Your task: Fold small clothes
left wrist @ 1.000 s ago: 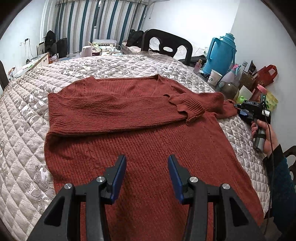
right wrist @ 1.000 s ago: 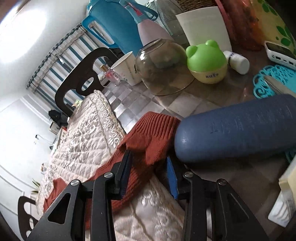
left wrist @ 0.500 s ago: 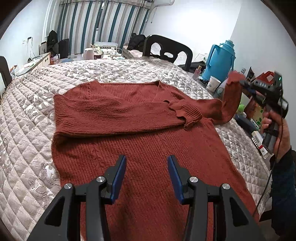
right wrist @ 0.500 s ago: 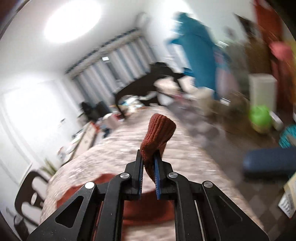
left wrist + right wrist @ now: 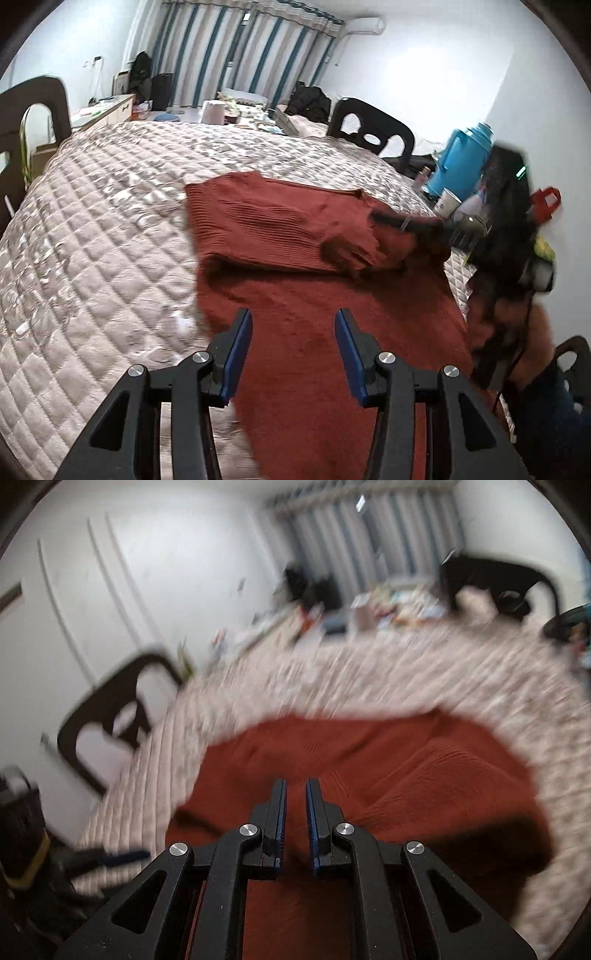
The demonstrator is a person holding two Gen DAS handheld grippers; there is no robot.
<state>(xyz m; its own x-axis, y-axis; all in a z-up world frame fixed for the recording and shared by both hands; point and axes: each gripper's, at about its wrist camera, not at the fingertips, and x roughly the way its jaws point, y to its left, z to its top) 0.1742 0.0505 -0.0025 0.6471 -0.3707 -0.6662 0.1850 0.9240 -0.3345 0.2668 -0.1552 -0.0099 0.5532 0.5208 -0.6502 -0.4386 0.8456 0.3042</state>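
A rust-red knit sweater [image 5: 295,258] lies flat on the quilted bed, one sleeve folded across its chest. My left gripper [image 5: 293,347] is open and empty, hovering over the sweater's lower body. My right gripper [image 5: 295,812] is over the sweater [image 5: 369,768], fingers nearly closed with a narrow gap; red knit shows between and under them, blurred. In the left wrist view the right gripper [image 5: 391,221] reaches in from the right over the sweater's upper right, carrying the right sleeve [image 5: 406,243] across the chest.
The quilted bedspread [image 5: 92,240] spreads left and behind. A blue thermos [image 5: 461,166], a paper cup [image 5: 448,201] and clutter stand on the side table at right. Dark chairs [image 5: 369,129] stand behind and left [image 5: 110,720].
My right gripper has swung the sleeve from the side table over onto the sweater's chest. My left gripper has shifted and turned a little; it stays open.
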